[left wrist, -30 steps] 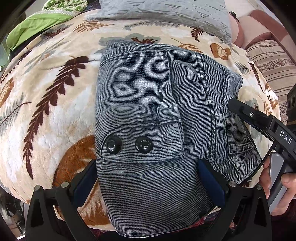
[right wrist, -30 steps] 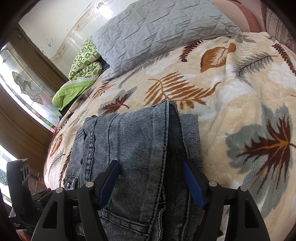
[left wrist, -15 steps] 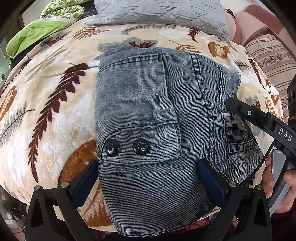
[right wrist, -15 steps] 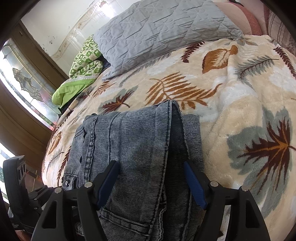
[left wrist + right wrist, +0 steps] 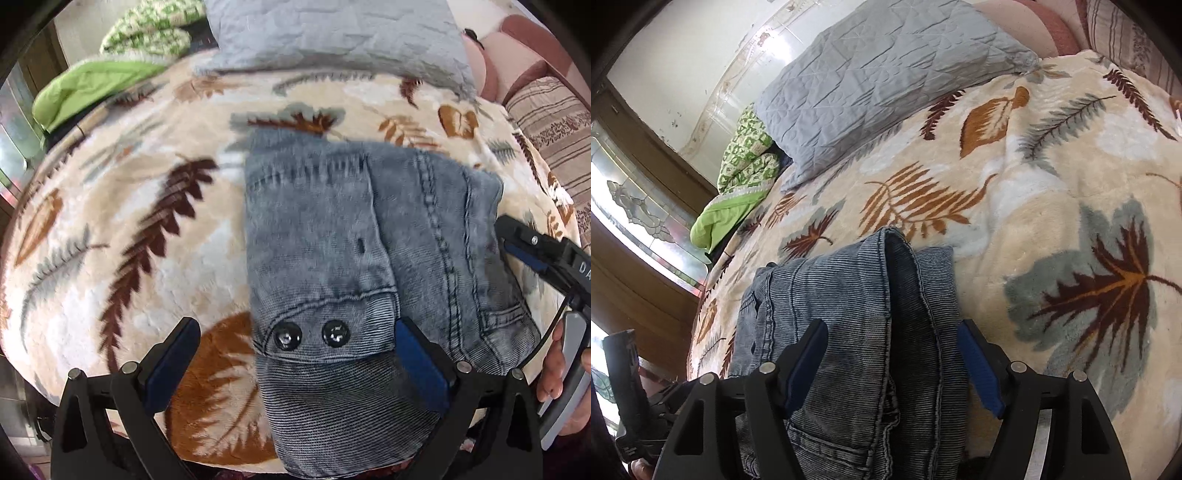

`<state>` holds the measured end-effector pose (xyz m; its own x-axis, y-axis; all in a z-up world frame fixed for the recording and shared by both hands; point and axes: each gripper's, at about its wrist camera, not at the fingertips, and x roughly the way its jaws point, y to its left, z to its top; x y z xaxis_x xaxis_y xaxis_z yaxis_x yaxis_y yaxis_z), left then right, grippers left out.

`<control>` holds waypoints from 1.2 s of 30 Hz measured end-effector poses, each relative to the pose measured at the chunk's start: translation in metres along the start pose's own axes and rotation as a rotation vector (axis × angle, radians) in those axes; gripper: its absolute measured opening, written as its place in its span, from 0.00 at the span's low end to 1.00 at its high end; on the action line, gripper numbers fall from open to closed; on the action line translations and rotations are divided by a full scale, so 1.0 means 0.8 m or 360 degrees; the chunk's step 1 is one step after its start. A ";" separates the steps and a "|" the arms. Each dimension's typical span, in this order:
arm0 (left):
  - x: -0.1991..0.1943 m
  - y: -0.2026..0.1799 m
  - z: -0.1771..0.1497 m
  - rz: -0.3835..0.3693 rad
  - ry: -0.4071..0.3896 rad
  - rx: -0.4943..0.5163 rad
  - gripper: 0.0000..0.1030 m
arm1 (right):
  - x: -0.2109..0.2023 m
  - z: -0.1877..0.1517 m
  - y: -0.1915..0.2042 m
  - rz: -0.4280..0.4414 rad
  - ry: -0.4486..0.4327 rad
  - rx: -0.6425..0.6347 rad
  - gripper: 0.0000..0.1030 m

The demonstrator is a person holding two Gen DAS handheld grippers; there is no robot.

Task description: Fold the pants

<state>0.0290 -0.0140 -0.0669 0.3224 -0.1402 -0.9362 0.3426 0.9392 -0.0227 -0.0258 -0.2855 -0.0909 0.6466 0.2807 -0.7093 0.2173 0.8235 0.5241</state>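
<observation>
The left gripper has slid leftward; both jaws gape over the folded grey pants.

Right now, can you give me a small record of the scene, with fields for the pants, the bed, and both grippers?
pants: grey-blue pants, folded into a compact stack, two dark buttons facing up
surface: leaf-print blanket on a bed
behind: grey pillow, green cloth
left gripper: open, over the near button edge of the stack
right gripper: open, straddling the stack's other side
</observation>
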 end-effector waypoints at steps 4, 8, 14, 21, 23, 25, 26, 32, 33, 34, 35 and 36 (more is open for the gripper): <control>0.006 0.001 -0.007 -0.0017 -0.0006 0.0008 1.00 | 0.009 0.000 0.007 -0.0073 0.0042 -0.0078 0.73; 0.004 0.002 -0.005 -0.0027 0.0010 0.0015 1.00 | 0.019 -0.004 0.012 -0.0180 0.0087 -0.0153 0.74; -0.022 0.009 0.002 -0.0005 -0.0101 0.0041 1.00 | 0.007 0.000 -0.009 -0.0034 0.0105 -0.0012 0.74; -0.029 0.057 0.014 -0.0055 -0.0081 -0.0093 1.00 | -0.004 0.013 -0.048 0.0135 0.0163 0.0195 0.74; -0.024 0.069 0.010 -0.0071 -0.0042 -0.0121 1.00 | -0.014 0.014 -0.069 0.0175 0.0162 0.0273 0.74; -0.015 0.078 0.007 -0.0143 0.0009 -0.0142 1.00 | -0.019 0.012 -0.091 0.0250 0.0201 0.0359 0.74; -0.011 0.081 0.005 -0.0180 0.0031 -0.0154 1.00 | -0.019 0.011 -0.101 0.0314 0.0219 0.0409 0.73; 0.016 0.075 0.005 -0.0425 0.0144 -0.0145 1.00 | -0.017 0.007 -0.115 0.0459 0.0263 0.0468 0.73; 0.019 0.073 0.006 -0.0462 0.0151 -0.0139 1.00 | -0.017 0.006 -0.112 0.0445 0.0273 0.0447 0.73; 0.022 0.069 0.008 -0.0499 0.0158 -0.0123 1.00 | -0.014 0.007 -0.107 0.0443 0.0285 0.0432 0.73; 0.026 0.065 0.010 -0.0520 0.0168 -0.0104 1.00 | -0.009 0.008 -0.101 0.0450 0.0303 0.0416 0.73; 0.030 0.063 0.012 -0.0521 0.0178 -0.0095 1.00 | -0.005 0.009 -0.096 0.0457 0.0317 0.0406 0.73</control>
<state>0.0624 0.0272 -0.0868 0.1040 -0.4050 -0.9084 0.3586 0.8672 -0.3456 -0.0396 -0.3531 -0.1251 0.5589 0.5912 -0.5815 0.2389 0.5567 0.7956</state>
